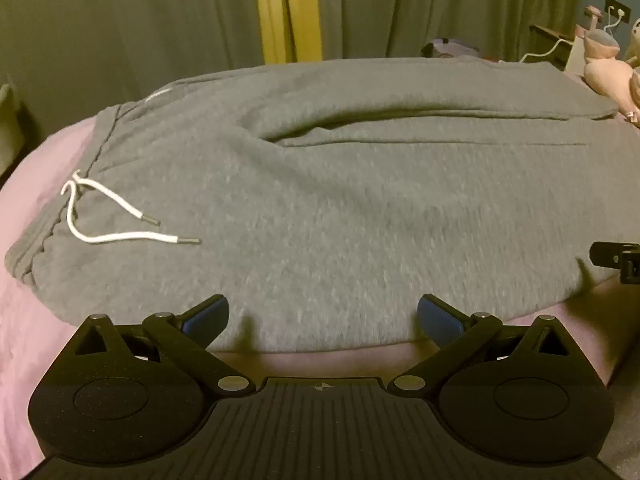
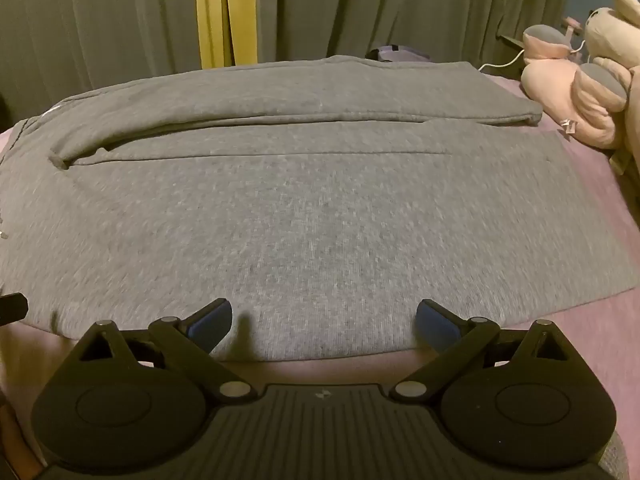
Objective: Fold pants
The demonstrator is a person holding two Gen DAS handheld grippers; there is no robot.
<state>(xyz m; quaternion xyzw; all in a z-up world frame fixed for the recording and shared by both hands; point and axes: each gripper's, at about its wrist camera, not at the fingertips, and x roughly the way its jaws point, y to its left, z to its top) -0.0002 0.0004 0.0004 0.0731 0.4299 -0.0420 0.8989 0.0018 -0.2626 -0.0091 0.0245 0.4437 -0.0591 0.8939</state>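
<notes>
On the pink bedspread [image 1: 24, 208] the grey sweatpants [image 1: 320, 208] lie flat and spread wide, both legs side by side running off to the right. Far left sits the waistband [image 1: 44, 236], and there's the white drawstring [image 1: 116, 220], its 2 metal-tipped ends resting loose on the fabric. Next along, the left gripper [image 1: 322, 316] hangs at the near edge of the pants, jaws spread wide apart, blue pads empty, nothing between them. Further right, the right gripper [image 2: 324, 318] sits at the same near edge, lower down the leg, jaws also wide apart and holding nothing. Beyond the leg cuffs, soft pink plush toys [image 2: 576, 96] crowd the right-hand corner. Green curtains [image 2: 120, 20] hang behind, a yellow strip [image 2: 226, 12] showing between them.
</notes>
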